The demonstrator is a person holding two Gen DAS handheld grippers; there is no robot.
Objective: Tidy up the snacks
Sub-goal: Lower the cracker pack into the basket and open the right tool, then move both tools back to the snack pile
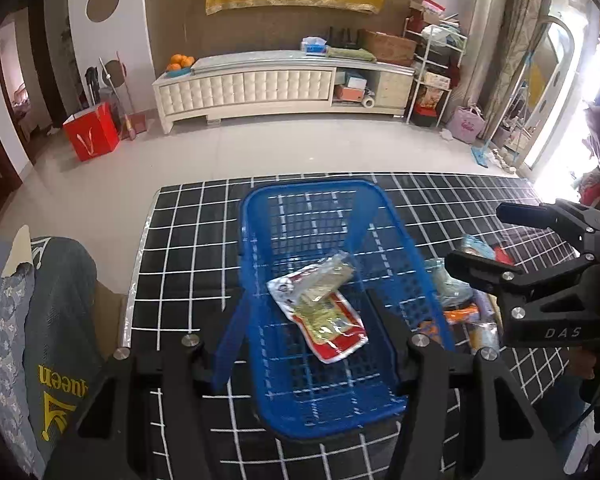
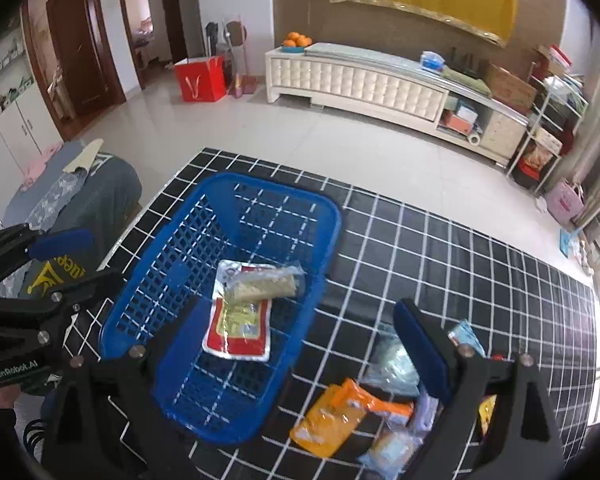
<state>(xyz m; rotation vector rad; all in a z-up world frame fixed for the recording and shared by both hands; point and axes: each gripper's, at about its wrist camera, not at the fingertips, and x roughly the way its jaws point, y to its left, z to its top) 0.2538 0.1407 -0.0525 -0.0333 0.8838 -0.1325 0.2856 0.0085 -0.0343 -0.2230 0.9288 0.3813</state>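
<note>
A blue mesh basket (image 1: 312, 376) (image 2: 180, 264) stands on the black grid-patterned table (image 1: 188, 264). In it lie a red-and-silver snack packet (image 1: 332, 332) (image 2: 236, 332) and, across that, a clear packet of pale yellow snack (image 1: 328, 276) (image 2: 260, 284). My left gripper (image 1: 332, 312) (image 2: 88, 260) is open and empty, with its fingers astride the basket's near end. My right gripper (image 2: 298, 306) (image 1: 476, 236) is also open and empty, hovering over the basket's right rim. Loose snacks lie to the right of the basket: an orange packet (image 2: 332, 416) (image 1: 460, 314), clear packets (image 2: 392, 364) and a light blue one (image 2: 466, 336).
A chair draped with grey and patterned clothing (image 1: 52, 320) (image 2: 84, 196) stands against the table's left edge. Beyond the far table edge is open tiled floor (image 1: 260, 148), with a white TV cabinet (image 1: 260, 88) and a red paper bag (image 1: 92, 132) at the wall.
</note>
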